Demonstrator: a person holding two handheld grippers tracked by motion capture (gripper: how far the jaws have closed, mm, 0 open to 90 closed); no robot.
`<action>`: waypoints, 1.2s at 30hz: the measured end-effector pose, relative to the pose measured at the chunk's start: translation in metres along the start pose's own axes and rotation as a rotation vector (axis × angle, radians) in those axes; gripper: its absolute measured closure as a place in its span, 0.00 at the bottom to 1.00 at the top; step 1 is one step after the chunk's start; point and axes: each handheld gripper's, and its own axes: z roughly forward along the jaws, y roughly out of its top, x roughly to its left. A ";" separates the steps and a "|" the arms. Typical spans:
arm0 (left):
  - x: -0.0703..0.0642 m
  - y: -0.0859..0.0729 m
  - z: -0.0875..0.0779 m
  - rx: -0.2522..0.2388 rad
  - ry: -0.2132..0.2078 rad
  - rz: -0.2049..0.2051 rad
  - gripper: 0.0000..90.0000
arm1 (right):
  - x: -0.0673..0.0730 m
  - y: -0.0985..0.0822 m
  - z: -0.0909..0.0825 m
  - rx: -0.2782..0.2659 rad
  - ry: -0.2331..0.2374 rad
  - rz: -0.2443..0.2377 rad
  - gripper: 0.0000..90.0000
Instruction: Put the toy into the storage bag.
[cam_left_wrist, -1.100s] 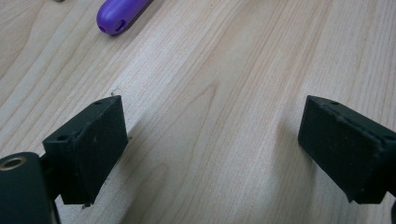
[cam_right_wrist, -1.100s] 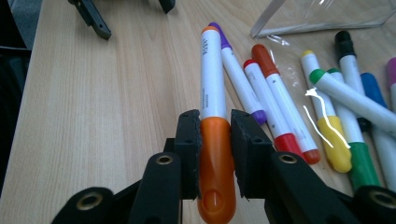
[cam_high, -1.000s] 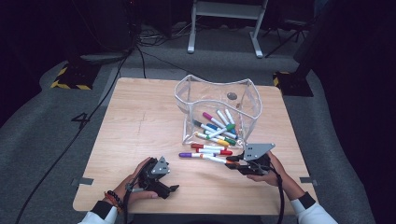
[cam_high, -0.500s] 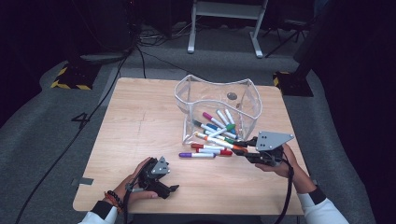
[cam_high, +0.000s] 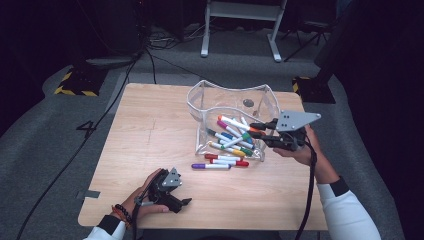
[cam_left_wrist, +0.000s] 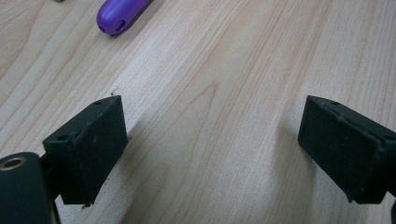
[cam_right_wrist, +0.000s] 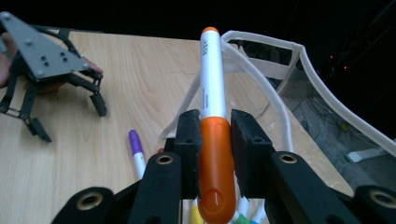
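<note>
One orange-capped white marker (cam_right_wrist: 212, 140)

A: I count two grippers, left gripper (cam_high: 186, 202) and right gripper (cam_high: 254, 130). One clear pouch (cam_high: 220, 102).

B: Markers?

A: Three loose markers (cam_high: 225, 161) on the table (cam_high: 150, 130), one orange marker (cam_right_wrist: 214, 140) clamped; the pouch heap is too tangled to count.

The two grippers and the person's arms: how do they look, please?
Each gripper, left gripper and right gripper, is a black linkage frame with two black block-shaped jaw pads, brass-coloured pivot pins, a grey three-cornered plate with holes and a trailing black cable. The person wears white sleeves with dark cuffs and a beaded bracelet.
</note>
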 end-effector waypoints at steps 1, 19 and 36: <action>0.000 0.000 0.000 0.000 0.000 0.000 0.09 | -0.003 0.002 0.003 0.009 -0.002 0.002 0.82; 0.000 0.000 0.000 0.000 0.001 0.001 0.09 | -0.073 0.006 0.032 0.118 -0.069 0.087 0.82; 0.000 0.000 0.000 -0.001 0.001 0.001 0.09 | -0.102 -0.014 0.067 0.309 -0.036 0.167 0.82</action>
